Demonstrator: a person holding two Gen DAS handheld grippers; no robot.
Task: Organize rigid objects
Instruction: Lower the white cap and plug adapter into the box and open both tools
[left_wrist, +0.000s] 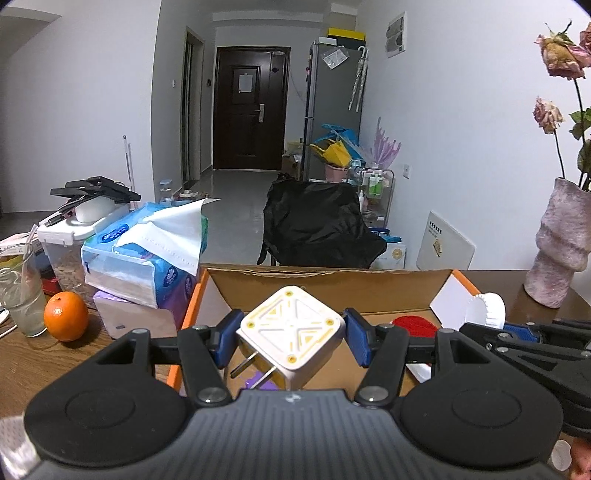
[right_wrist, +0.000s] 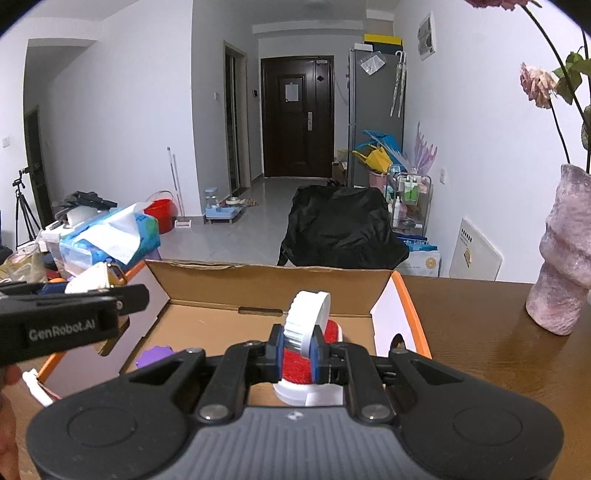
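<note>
My left gripper (left_wrist: 291, 338) is shut on a white cube-shaped plug adapter (left_wrist: 291, 338) with yellow markings and metal prongs, held above the open cardboard box (left_wrist: 332, 282). My right gripper (right_wrist: 295, 350) is shut on a white ribbed lid (right_wrist: 306, 319), held on edge over the same box (right_wrist: 269, 284). The lid also shows in the left wrist view (left_wrist: 487, 310). Inside the box lie a red round item on a white base (right_wrist: 295, 365) and a purple piece (right_wrist: 155, 356). The left gripper with the adapter shows at the left of the right wrist view (right_wrist: 92, 284).
The box has an orange rim (right_wrist: 413, 310) and sits on a wooden table (right_wrist: 480, 332). A pink vase with dried roses (left_wrist: 561, 251) stands right. Left are tissue packs (left_wrist: 147, 254), an orange (left_wrist: 66, 315), a glass (left_wrist: 22, 295) and a food container (left_wrist: 70, 251).
</note>
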